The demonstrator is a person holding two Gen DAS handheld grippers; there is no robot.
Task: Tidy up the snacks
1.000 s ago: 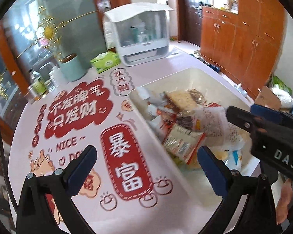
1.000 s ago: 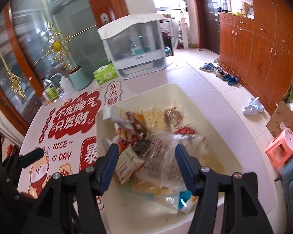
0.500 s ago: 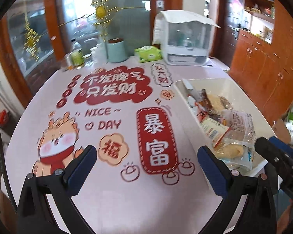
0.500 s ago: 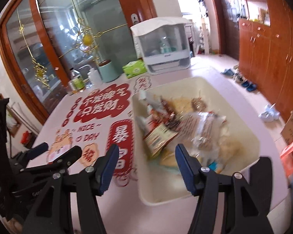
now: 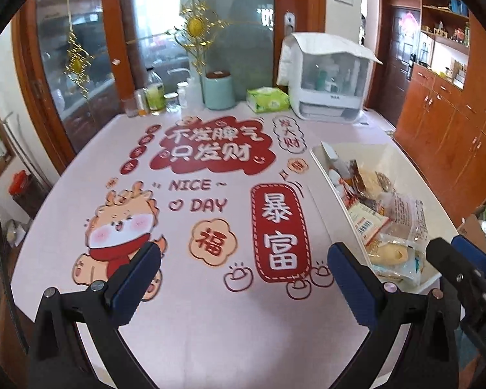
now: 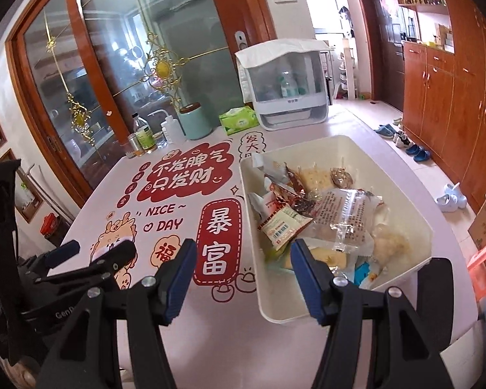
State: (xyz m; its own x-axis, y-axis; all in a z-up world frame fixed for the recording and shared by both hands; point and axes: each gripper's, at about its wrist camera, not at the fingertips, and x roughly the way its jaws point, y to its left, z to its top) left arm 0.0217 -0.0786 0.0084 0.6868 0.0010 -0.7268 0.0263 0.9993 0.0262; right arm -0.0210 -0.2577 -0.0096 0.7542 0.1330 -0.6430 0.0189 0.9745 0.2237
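White bin (image 6: pixel 414 223), frame R, holds snack packets (image 6: pixel 311 214). Pink tablecloth (image 5: pixel 210 308) w/ red print. L gripper (image 5: pixel 243 278), R gripper (image 6: pixel 243 272): both jaws released, empty.

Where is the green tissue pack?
The green tissue pack sits at the far end of the table, between the mint canister on its left and the white covered rack on its right.

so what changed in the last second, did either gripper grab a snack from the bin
No grab. Both the left gripper and right gripper pulled back from the bin toward the table's near edge, jaws open and empty throughout. The snacks stayed piled in the bin.
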